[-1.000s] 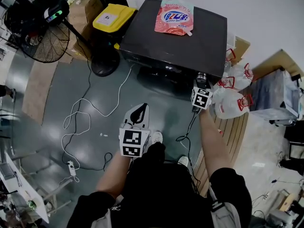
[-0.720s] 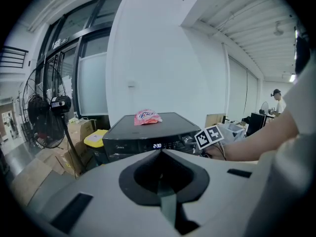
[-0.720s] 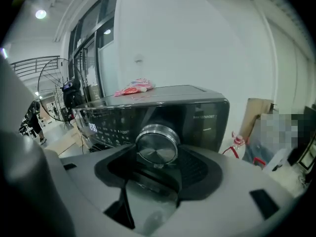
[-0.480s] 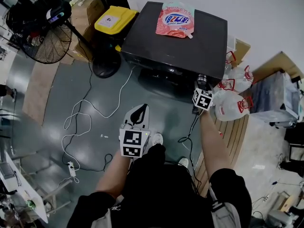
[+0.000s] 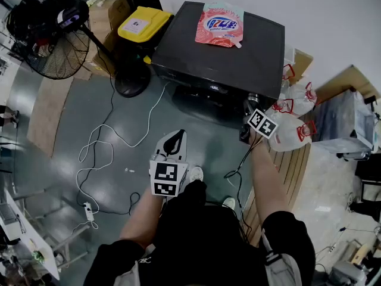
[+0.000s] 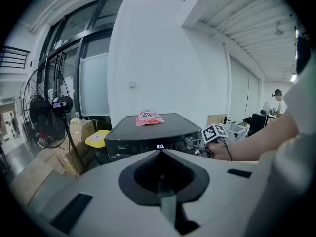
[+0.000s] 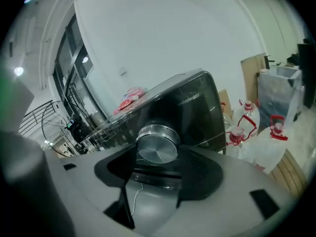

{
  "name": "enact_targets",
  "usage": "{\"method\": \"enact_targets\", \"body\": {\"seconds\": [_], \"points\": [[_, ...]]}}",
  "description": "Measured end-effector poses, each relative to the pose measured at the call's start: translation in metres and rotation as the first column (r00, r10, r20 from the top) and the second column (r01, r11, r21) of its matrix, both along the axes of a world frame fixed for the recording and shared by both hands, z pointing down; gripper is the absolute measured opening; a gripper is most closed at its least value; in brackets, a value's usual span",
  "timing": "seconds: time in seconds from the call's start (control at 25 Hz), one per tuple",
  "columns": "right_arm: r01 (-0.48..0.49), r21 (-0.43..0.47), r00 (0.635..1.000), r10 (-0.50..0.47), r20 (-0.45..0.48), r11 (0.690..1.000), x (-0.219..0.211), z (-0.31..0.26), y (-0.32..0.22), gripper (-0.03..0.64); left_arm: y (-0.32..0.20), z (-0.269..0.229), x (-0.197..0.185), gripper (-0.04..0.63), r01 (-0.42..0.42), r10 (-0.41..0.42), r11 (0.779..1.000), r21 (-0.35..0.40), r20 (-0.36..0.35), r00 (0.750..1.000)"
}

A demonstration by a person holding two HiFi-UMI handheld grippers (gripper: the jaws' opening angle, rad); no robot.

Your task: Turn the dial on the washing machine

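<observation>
The black washing machine (image 5: 220, 52) stands ahead of me, its top facing up in the head view. Its silver dial (image 5: 252, 98) sits at the right end of the front panel. My right gripper (image 5: 250, 107) is at that dial, rolled to one side so its marker cube is tilted. In the right gripper view the dial (image 7: 157, 143) fills the gap between the two jaws, which are shut around its rim. My left gripper (image 5: 174, 139) hangs low over the floor in front of me, shut and holding nothing. From the left gripper view the dial (image 6: 191, 141) shows beside the right hand.
A pink detergent pouch (image 5: 219, 22) lies on the machine's top. A yellow bin (image 5: 143, 24) and a standing fan (image 5: 44, 31) are to its left. White jugs with red handles (image 5: 292, 121) crowd its right side. White cables (image 5: 101, 154) trail on the grey floor.
The right gripper has rolled clockwise on the dial, so its marker cube now sits tilted. The left gripper has not moved.
</observation>
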State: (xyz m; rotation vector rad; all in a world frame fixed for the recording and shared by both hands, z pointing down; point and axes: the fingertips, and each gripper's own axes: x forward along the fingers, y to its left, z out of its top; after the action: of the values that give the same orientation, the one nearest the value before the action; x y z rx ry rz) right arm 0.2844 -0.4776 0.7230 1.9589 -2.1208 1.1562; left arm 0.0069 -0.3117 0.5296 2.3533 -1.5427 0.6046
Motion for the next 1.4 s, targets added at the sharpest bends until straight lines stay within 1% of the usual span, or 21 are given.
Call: {"method": "enact_targets", "body": {"seconds": [0.32, 0.44, 0.52, 0.6, 0.68, 0.76, 0.8, 1.0, 1.08, 1.2, 1.28, 1.4], "points": [[0.002, 0.005, 1.000, -0.002, -0.006, 1.000, 0.000, -0.001, 0.001, 0.268, 0.001, 0.000, -0.002, 0.012, 0.004, -0.004, 1.000, -0.005, -0.001, 1.000], [0.000, 0.008, 1.000, 0.000, 0.011, 1.000, -0.001, -0.001, 0.001, 0.268, 0.000, 0.000, -0.001, 0.012, 0.002, -0.002, 1.000, -0.004, -0.002, 1.000], [-0.008, 0.004, 0.998, 0.008, 0.062, 1.000, -0.001, 0.000, 0.000, 0.268, -0.002, 0.000, 0.000, 0.012, -0.001, 0.001, 1.000, -0.003, -0.001, 1.000], [-0.021, 0.000, 0.990, 0.020, 0.140, 1.000, 0.000, 0.000, 0.000, 0.268, -0.002, 0.000, 0.000, 0.012, -0.002, 0.002, 1.000, -0.003, 0.000, 1.000], [-0.048, -0.003, 0.971, 0.047, 0.236, 0.999, 0.000, 0.000, 0.000, 0.268, -0.002, -0.001, 0.001, 0.012, -0.003, 0.003, 1.000, -0.001, 0.001, 1.000], [-0.086, -0.006, 0.940, 0.083, 0.331, 0.996, 0.002, 0.001, -0.001, 0.268, -0.002, -0.002, 0.001, 0.012, -0.004, 0.004, 1.000, 0.001, 0.003, 1.000], [-0.099, -0.005, 0.928, 0.094, 0.359, 0.995, 0.003, 0.001, -0.001, 0.268, -0.002, -0.003, 0.001, 0.012, -0.003, 0.003, 1.000, 0.002, 0.003, 1.000], [-0.120, -0.002, 0.889, 0.108, 0.445, 0.993, 0.004, 0.001, -0.002, 0.268, 0.001, -0.006, -0.004, 0.012, 0.009, -0.009, 1.000, 0.006, 0.009, 1.000], [-0.118, -0.002, 0.892, 0.106, 0.440, 0.993, 0.004, 0.001, -0.001, 0.268, 0.003, -0.005, -0.004, 0.012, 0.012, -0.012, 1.000, 0.004, 0.012, 1.000], [-0.117, 0.003, 0.906, 0.105, 0.410, 0.993, 0.005, 0.000, 0.002, 0.270, 0.006, -0.005, -0.004, 0.012, 0.014, -0.014, 1.000, 0.006, 0.012, 1.000], [-0.107, 0.019, 0.931, 0.093, 0.354, 0.994, 0.006, -0.002, 0.007, 0.272, 0.004, -0.008, -0.004, 0.012, 0.017, -0.017, 1.000, 0.014, 0.006, 1.000], [-0.041, 0.033, 0.971, 0.032, 0.238, 0.999, 0.001, -0.009, 0.027, 0.275, 0.001, -0.013, 0.003, 0.012, 0.013, -0.012, 1.000, 0.028, -0.013, 1.000]]}}
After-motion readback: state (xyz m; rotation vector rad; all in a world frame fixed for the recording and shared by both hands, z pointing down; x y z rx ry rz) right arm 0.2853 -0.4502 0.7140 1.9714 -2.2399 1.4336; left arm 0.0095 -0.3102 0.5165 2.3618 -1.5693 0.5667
